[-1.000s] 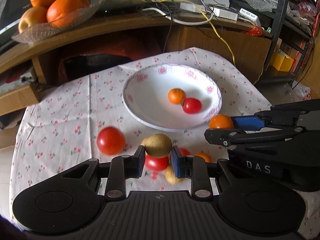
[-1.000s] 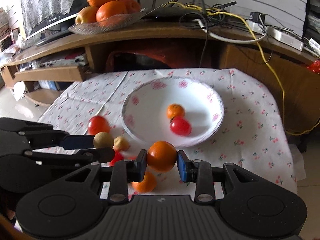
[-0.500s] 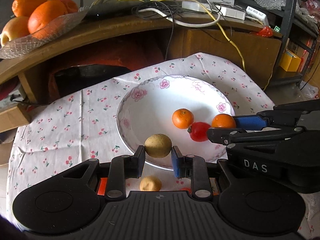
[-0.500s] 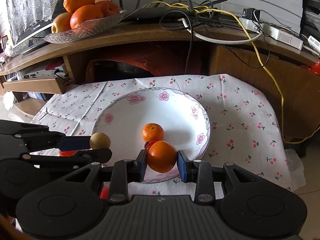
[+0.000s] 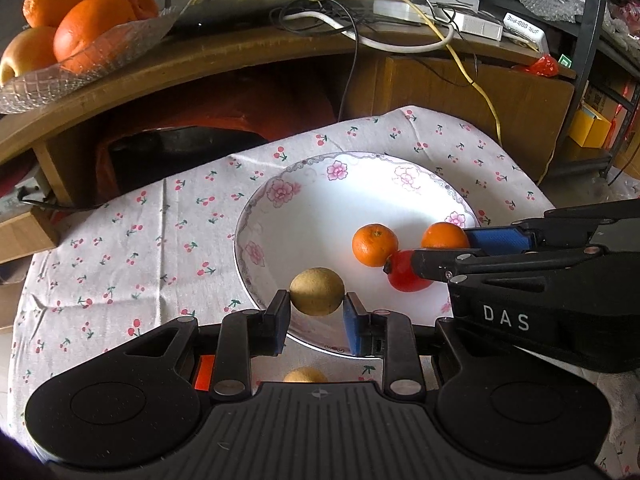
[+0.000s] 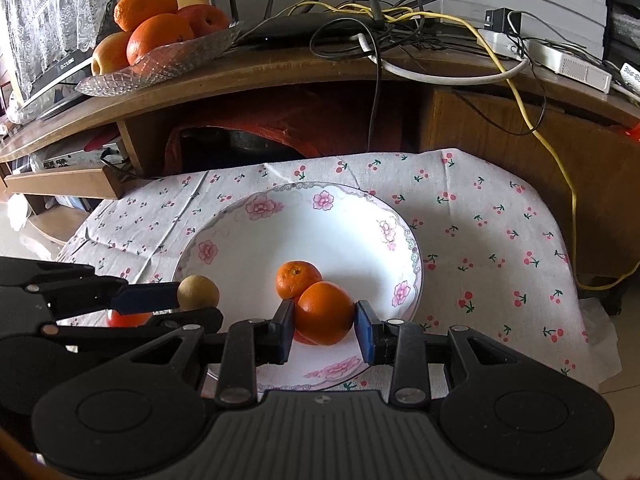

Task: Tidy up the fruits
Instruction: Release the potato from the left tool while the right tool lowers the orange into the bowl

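Note:
A white flowered plate (image 5: 280, 196) (image 6: 248, 216) lies on the cherry-print cloth, holding a small orange (image 5: 374, 245) (image 6: 297, 278) and a red fruit (image 5: 403, 274). My left gripper (image 5: 317, 313) (image 6: 188, 306) is shut on a round tan fruit (image 5: 317, 291) (image 6: 198, 293) above the plate's near-left rim. My right gripper (image 6: 325, 327) (image 5: 430, 249) is shut on an orange (image 6: 325, 312) (image 5: 444, 236) over the plate's near part, beside the small orange. Another tan fruit (image 5: 305, 375) peeks out below the left gripper. A red fruit (image 6: 129, 319) lies on the cloth, half hidden.
A wooden shelf (image 5: 224, 52) behind the table carries a glass dish of large oranges and apples (image 5: 76, 28) (image 6: 160, 44), plus cables and a router (image 6: 344, 20). A metal rack (image 5: 592, 60) stands at the right. The cloth (image 6: 500, 240) drops off at the table's right edge.
Both grippers have moved forward with their fruit and now hang over the plate. The loose fruits on the cloth have slid out of sight beneath them.

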### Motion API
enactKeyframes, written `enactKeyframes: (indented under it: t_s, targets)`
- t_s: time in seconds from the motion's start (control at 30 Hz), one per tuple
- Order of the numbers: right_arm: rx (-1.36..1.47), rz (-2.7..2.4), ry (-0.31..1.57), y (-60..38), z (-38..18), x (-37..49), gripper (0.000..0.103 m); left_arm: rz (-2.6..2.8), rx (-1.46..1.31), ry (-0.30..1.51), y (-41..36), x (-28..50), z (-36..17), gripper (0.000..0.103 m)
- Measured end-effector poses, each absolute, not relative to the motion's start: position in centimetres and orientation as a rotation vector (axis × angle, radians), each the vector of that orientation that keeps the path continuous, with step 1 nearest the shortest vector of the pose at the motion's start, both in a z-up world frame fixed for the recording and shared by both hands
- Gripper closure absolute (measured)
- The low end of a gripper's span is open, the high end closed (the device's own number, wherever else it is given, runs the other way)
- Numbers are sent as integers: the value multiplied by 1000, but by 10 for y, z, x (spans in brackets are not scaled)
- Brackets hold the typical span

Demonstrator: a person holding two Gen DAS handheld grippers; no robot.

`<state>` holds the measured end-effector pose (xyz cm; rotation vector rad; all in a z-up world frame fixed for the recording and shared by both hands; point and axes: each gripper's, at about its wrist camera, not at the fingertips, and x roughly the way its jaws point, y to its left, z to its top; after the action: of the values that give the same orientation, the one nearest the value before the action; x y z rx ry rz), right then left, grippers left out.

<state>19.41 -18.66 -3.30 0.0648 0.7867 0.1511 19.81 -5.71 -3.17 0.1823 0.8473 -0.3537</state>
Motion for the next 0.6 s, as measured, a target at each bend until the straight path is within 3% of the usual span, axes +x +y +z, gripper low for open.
enactKeyframes:
  t_s: [0.27, 0.37, 0.6]
  targets:
    - [77, 146, 768, -188, -29, 195, 68, -340, 165, 844, -53, 199, -29, 59]
    - [97, 164, 762, -188, -26, 195, 66, -356, 163, 835, -55, 196, -27, 47]
    - [85, 155, 722, -187, -15, 190, 66, -354, 193, 811, -57, 190, -23, 47]
